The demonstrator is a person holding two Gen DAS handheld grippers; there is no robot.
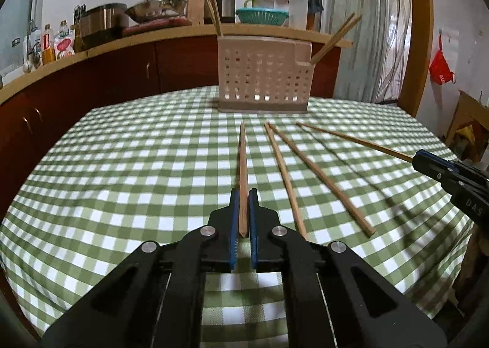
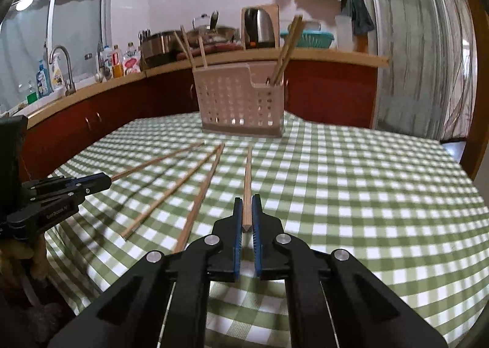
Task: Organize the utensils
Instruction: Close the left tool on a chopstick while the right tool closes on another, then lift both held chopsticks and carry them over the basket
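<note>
Two pairs of fingers are each clenched on one chopstick: the left gripper (image 1: 243,213) grips the left chopstick (image 1: 243,170) near its butt end, and the right gripper (image 2: 247,219) does likewise with the right chopstick (image 2: 247,183). Between them, two loose chopsticks (image 1: 321,177) lie on the checked tabletop (image 1: 122,164). Ahead of both fingertips stands the perforated holder (image 1: 262,79) — already holding several. Judged step: carrying; next, tip each stick upright over a compartment
</note>
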